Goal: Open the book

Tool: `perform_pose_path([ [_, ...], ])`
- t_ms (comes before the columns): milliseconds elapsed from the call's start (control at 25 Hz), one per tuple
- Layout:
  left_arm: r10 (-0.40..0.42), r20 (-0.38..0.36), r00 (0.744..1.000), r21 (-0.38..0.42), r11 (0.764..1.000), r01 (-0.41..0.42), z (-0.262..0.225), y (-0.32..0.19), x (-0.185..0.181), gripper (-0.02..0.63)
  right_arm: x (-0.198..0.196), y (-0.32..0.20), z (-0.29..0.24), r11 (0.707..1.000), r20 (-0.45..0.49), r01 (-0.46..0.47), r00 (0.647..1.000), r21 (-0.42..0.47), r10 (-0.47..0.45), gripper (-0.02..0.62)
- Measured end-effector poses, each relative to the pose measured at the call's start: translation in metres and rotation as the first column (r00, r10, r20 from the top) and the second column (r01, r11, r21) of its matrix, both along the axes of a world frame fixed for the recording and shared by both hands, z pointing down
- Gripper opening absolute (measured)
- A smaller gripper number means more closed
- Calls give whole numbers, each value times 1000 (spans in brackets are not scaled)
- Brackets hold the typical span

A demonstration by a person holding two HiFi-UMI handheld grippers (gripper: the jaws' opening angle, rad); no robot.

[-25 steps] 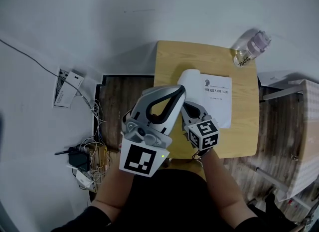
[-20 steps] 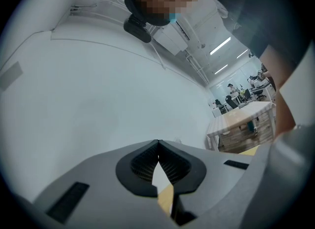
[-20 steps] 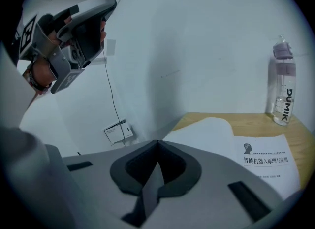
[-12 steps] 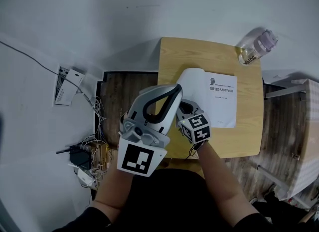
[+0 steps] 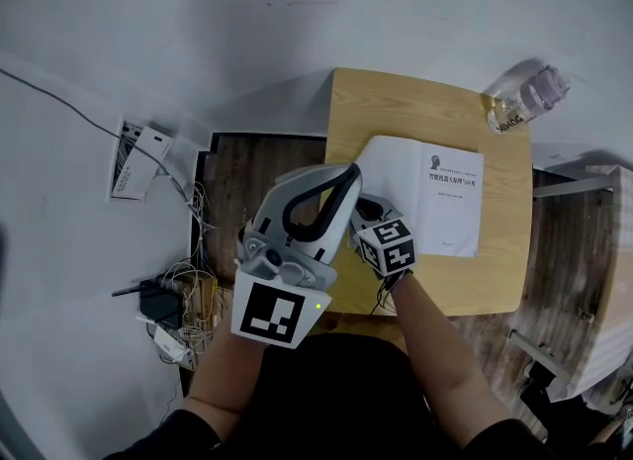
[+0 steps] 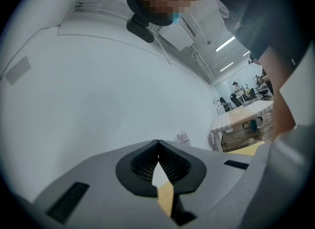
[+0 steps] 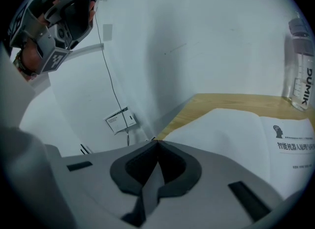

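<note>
Book (image 5: 440,201) lies on the small wooden table (image 5: 415,102), a printed title page to the right and a plain white leaf bowed up on the left. That leaf's outer edge comes close to the table's left edge. Bare wood runs as a band along the far edge, down the right side and across the near right corner. A clear bottle (image 5: 524,99) lies at the far right corner, apart from the book.

The left gripper (image 6: 158,142) hangs above the table's left edge with its jaws pressed together and nothing between them. The right gripper (image 7: 157,141) is lower and tilted down, its jaws closed and empty, the tips just short of the bowed leaf's edge.

Left of the table are a strip of dark floor (image 5: 257,181), a white wall and a tangle of cables (image 5: 183,300).
</note>
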State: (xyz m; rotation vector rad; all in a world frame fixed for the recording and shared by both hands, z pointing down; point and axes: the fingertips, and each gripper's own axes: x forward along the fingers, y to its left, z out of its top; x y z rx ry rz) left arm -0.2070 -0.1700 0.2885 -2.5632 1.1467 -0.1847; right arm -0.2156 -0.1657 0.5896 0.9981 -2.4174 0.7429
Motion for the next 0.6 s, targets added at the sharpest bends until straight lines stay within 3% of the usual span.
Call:
perform_pose_path([
  [600, -28, -9, 1000, -8, 1000, 28, 3, -4, -17, 9, -9, -1, 32, 994, -122, 13, 992, -105, -26, 31],
])
